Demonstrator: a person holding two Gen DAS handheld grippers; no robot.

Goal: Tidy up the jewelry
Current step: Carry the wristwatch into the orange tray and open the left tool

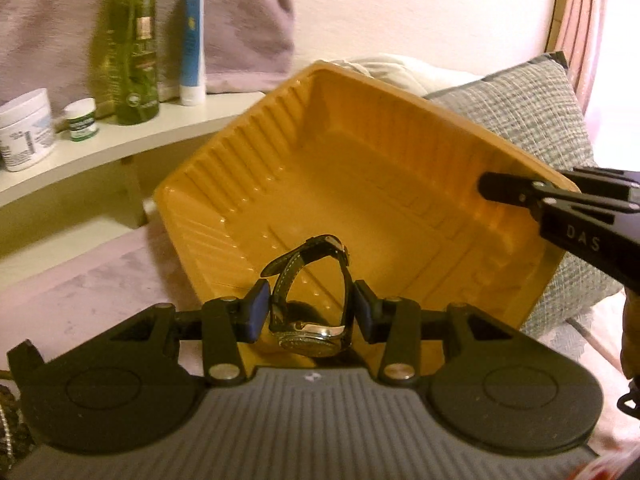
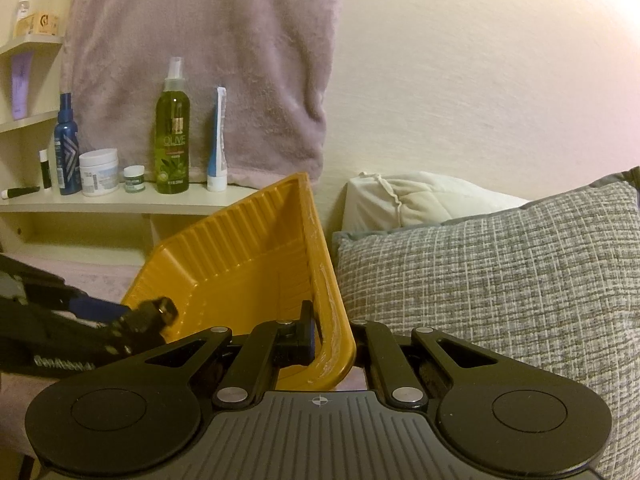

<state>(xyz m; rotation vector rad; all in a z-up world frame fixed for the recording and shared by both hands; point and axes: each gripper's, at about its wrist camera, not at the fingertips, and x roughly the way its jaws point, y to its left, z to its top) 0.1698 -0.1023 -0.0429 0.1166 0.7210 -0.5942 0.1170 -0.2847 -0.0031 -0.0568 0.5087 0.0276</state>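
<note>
Left hand-held gripper (image 1: 312,312) clamps a watch (image 1: 310,304), dial partly hidden. Right hand-held gripper (image 2: 332,340) pinches the tray (image 1: 360,184) rim, one finger hidden.

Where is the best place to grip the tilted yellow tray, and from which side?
Grip the tray by its thin rim, coming from the near corner, one pad inside the wall and one outside. The right claw already pinches it there; the ribbed walls slope too much.

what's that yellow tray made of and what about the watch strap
Yellow tray: looks like thin moulded plastic with a slight sheen, judging by its ribbed walls and pressed ridges. Watch strap: dark, matte, with pale stitching along the edge, so probably leather or an imitation; the case looks like polished metal.
</note>
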